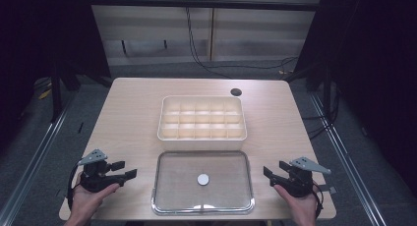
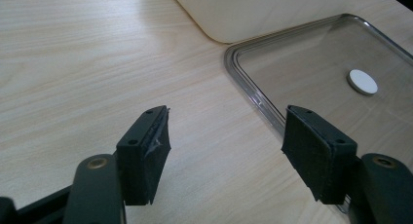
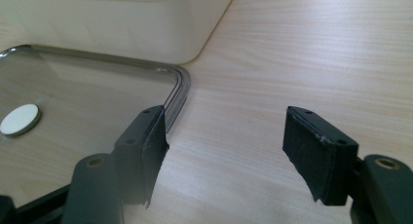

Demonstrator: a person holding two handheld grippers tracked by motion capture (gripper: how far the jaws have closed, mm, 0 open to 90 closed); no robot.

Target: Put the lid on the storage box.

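A clear rectangular lid [image 1: 169, 194] with a metal-looking rim lies flat at the table's front middle; a small white round knob [image 1: 203, 179] sits at its centre. Behind it stands a cream divided box [image 1: 202, 135] with several empty compartments. My left gripper [image 1: 124, 170] rests left of the lid, open, nothing between its jaws. My right gripper [image 1: 274, 170] rests right of the lid, open as well. The left gripper view shows the lid's rim [image 2: 253, 95] and the knob [image 2: 362, 82]. The right gripper view has the lid's corner [image 3: 178, 83], the knob [image 3: 20, 120] and the box wall [image 3: 122, 31].
A dark round hole [image 1: 236, 92] sits in the wooden table [image 1: 128, 113] behind the box at the right. Cables hang behind the table's far edge. Bare wood lies on both sides of the box and lid.
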